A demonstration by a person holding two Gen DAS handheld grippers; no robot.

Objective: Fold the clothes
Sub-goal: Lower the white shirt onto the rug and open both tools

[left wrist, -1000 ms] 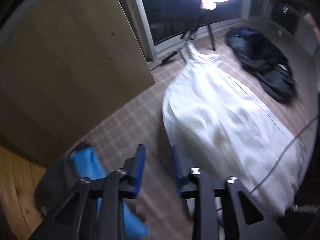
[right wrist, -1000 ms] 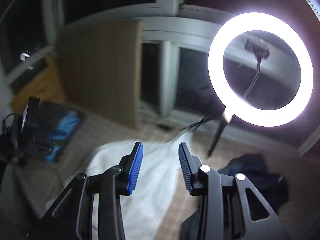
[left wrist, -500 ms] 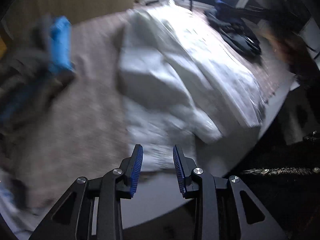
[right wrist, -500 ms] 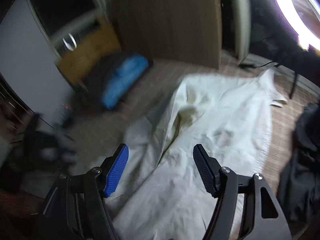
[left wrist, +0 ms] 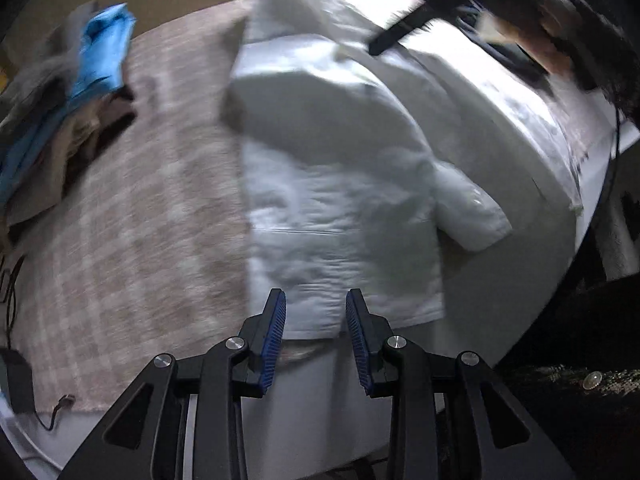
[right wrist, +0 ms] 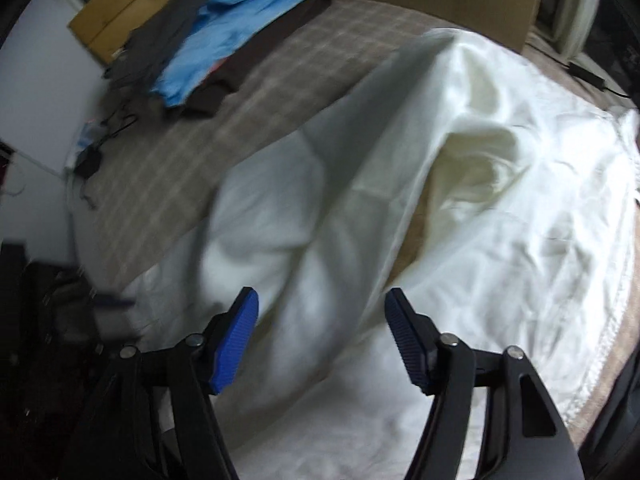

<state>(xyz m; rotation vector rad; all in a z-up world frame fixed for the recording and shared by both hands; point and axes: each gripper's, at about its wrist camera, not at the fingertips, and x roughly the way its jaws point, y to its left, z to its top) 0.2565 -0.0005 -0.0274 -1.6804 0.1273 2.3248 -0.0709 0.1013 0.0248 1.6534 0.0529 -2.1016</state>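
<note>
A large white garment point(left wrist: 340, 184) lies crumpled and partly folded over itself on a checked beige bed cover point(left wrist: 132, 216). It also fills the right wrist view point(right wrist: 460, 208). My left gripper point(left wrist: 316, 316) is open and empty, just short of the garment's near hem. My right gripper point(right wrist: 322, 320) is wide open and empty, hovering over a raised fold of the white cloth. The other gripper's dark arm point(left wrist: 408, 28) shows above the garment's far side.
A pile of blue, grey and dark clothes point(right wrist: 224, 44) lies at the bed's far left, also in the left wrist view point(left wrist: 80, 76). A wooden board point(right wrist: 120, 12) stands behind it. A cable and adapter point(left wrist: 16, 380) lie at the near left edge.
Both grippers have dropped from looking across the room to close over the white garment. The right gripper's fingers have spread wider. The left stays open.
</note>
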